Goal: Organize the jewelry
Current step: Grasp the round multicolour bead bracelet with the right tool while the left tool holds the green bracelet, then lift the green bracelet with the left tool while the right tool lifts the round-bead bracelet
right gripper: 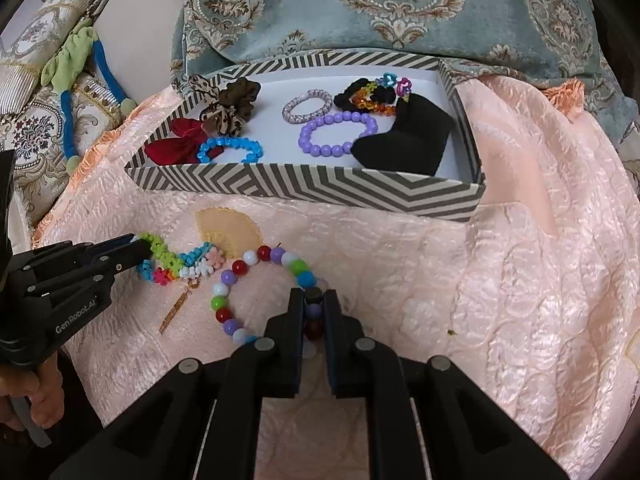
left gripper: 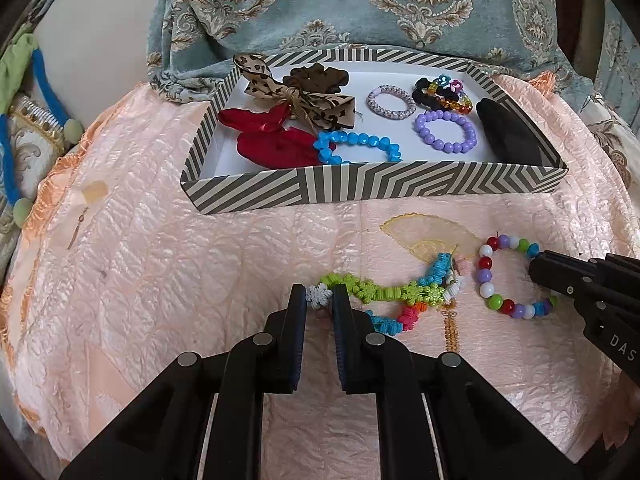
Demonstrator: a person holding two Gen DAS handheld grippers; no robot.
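Left wrist view: left tool (left gripper: 319, 294) low over the peach bedspread (left gripper: 160, 280), pinching the snowflake-bead bracelet (left gripper: 384, 294). Right tool (right gripper: 313, 300) clamps the multicolour round-bead bracelet (right gripper: 244, 264), apparently on a dark bead. Both lie before the striped box (left gripper: 360, 186).

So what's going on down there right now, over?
Left hand-held gripper shut on snowflake bracelet. Right hand-held gripper shut on multicolored bead bracelet. Both lie on the pink cloth; striped box ahead, path open.
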